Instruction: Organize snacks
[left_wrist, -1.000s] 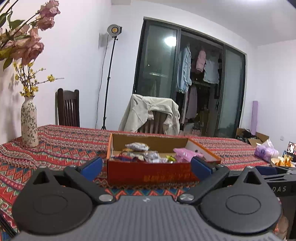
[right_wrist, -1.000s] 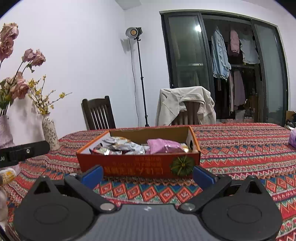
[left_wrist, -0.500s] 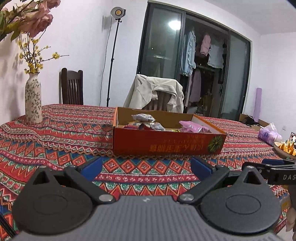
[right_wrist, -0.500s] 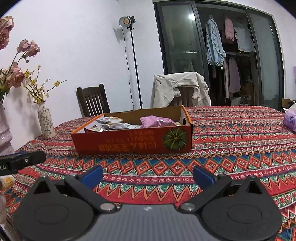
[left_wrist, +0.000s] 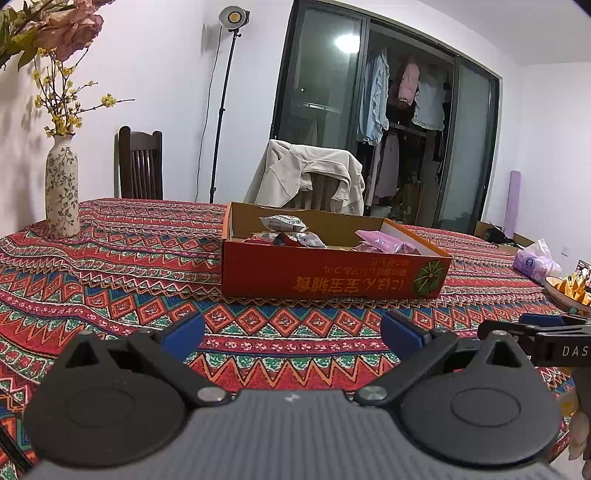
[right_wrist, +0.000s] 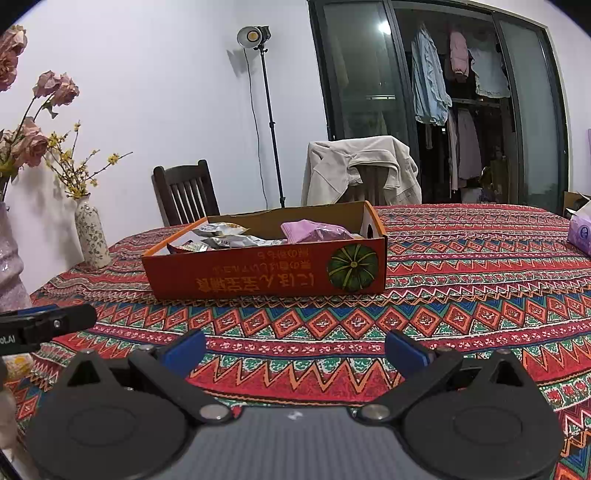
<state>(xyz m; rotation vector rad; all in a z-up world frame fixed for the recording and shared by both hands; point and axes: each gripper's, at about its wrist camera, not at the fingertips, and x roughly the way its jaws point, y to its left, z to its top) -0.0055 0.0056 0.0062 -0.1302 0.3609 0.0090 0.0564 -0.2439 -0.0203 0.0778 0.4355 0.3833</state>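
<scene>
We hold both hand-held grippers low over the near part of the table (left_wrist: 110, 266), well short of the box (left_wrist: 332, 273). The left hand-held gripper (left_wrist: 291, 332) has its fingers spread wide and holds nothing; the right hand-held gripper (right_wrist: 295, 345) is likewise spread and empty. Each shows at the edge of the other's view, so they sit side by side with a gap between them.

The snacks are in the box, which stands on the cloth past the middle of the table: silver packets (right_wrist: 221, 236) towards its left end, a pink packet (right_wrist: 314, 230) towards its right. We see no loose snacks on the cloth, so we judge the sorting is either near done or will happen inside the box.

To do this step well, we should come in over the near wall of the box, not at it, and drop onto one packet from above with fingers spread. The packets overlap, so we should take the topmost first. The foil likely slips, so a grip across the crimped edge seems safer.

The cloth before the box is bare, giving free room to approach. A vase (left_wrist: 62, 188) stands far left, and a bowl (left_wrist: 565, 291) and tissue pack (left_wrist: 533, 262) at the right edge; all are well apart from the box.
</scene>
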